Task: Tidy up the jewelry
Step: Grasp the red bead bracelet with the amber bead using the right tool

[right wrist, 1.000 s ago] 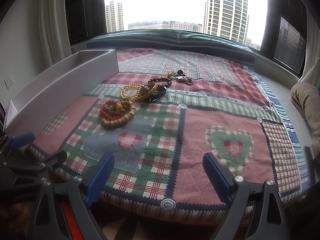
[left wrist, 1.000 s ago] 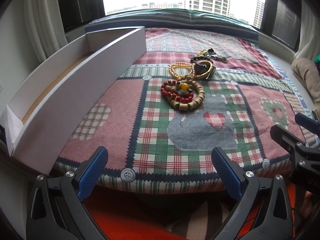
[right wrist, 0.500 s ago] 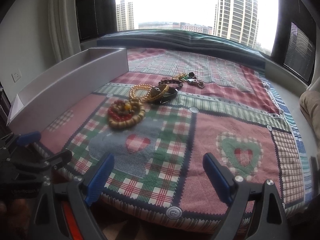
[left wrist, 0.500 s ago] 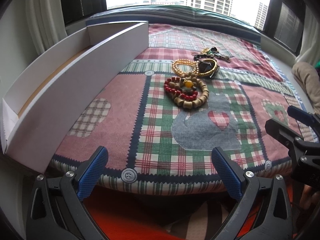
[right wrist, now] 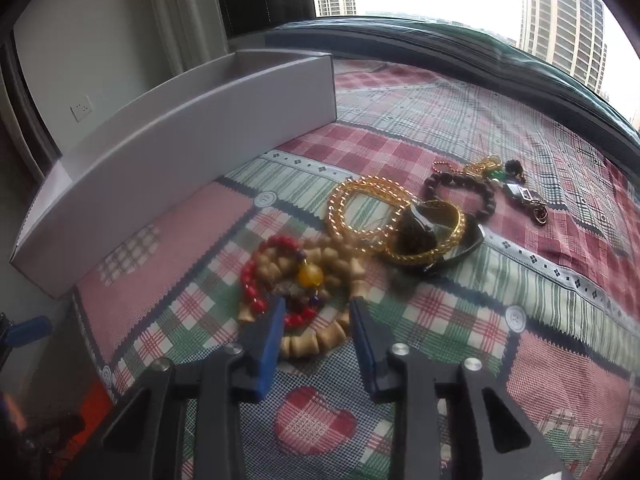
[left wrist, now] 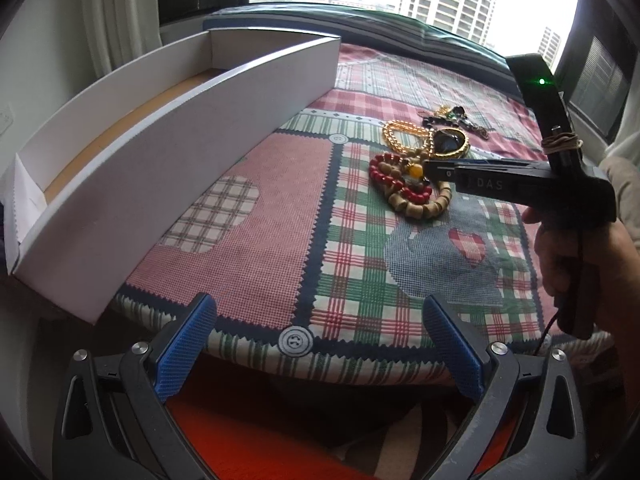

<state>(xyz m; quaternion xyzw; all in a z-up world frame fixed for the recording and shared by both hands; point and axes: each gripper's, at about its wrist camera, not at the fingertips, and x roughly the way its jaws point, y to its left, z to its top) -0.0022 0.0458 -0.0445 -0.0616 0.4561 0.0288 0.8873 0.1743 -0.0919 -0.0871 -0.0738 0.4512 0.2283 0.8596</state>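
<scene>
A tangle of a wooden bead bracelet (right wrist: 304, 345) and a red bead bracelet (right wrist: 250, 280) with a yellow bead (right wrist: 310, 276) lies on the patchwork quilt (left wrist: 260, 220). My right gripper (right wrist: 318, 309) reaches down over its near side. Its jaws are closing, with red and wooden beads between the blue pads, and I see no firm pinch. The left wrist view shows that gripper (left wrist: 430, 168) from the side, over the same tangle (left wrist: 420, 210). My left gripper (left wrist: 316, 308) is open and empty at the quilt's near edge. The long white box (left wrist: 180, 160) stands on the left.
Behind the tangle lie gold bead bracelets (right wrist: 352, 208), a dark stone pendant (right wrist: 416, 232), a dark bead bracelet (right wrist: 488, 200) and small trinkets on rings (right wrist: 520, 192). A person's hand (left wrist: 580, 260) holds the right gripper. The window and a wall socket (right wrist: 82, 112) are beyond.
My right gripper has swung forward and down onto the bead tangle, and its jaws have narrowed from wide open. The left gripper has drifted a little and rolled slightly.
</scene>
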